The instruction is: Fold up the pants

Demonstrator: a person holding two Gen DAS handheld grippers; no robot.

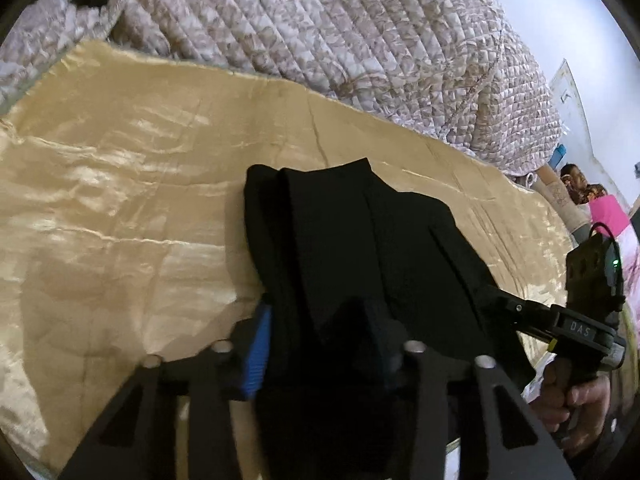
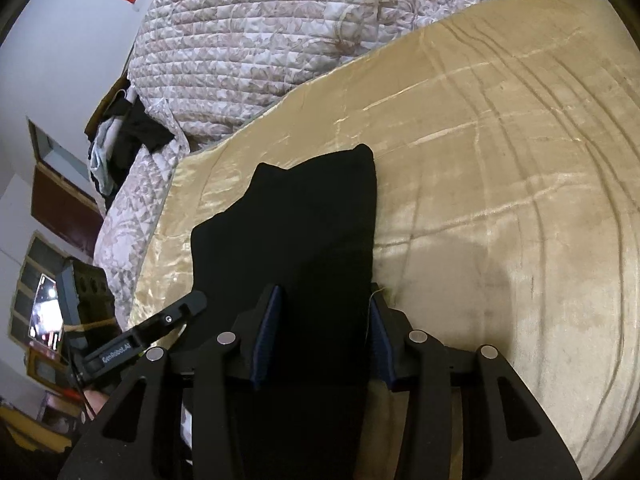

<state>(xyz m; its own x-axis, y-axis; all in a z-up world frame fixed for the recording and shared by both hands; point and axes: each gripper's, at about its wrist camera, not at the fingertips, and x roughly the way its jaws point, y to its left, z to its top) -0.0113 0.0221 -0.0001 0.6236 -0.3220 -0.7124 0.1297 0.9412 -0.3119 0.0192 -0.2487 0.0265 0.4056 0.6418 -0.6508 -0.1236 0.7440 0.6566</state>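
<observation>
Left gripper (image 1: 320, 354): black pants (image 1: 340, 248) fill the gap between its blue-padded fingers and hide the right pad; appears clamped on the near hem, though contact is not fully visible. Pants lie on the gold bedspread (image 1: 120, 184), long axis running straight ahead from both grippers toward the quilt (image 1: 320, 20). Right gripper (image 2: 324, 344): fingers spread wide, straddling the pants' (image 2: 304, 220) near edge, fabric between the pads, not pinched. Both sit at the near end, side by side, equally close. Judgement: the next fold carries the near end forward along that axis.
</observation>
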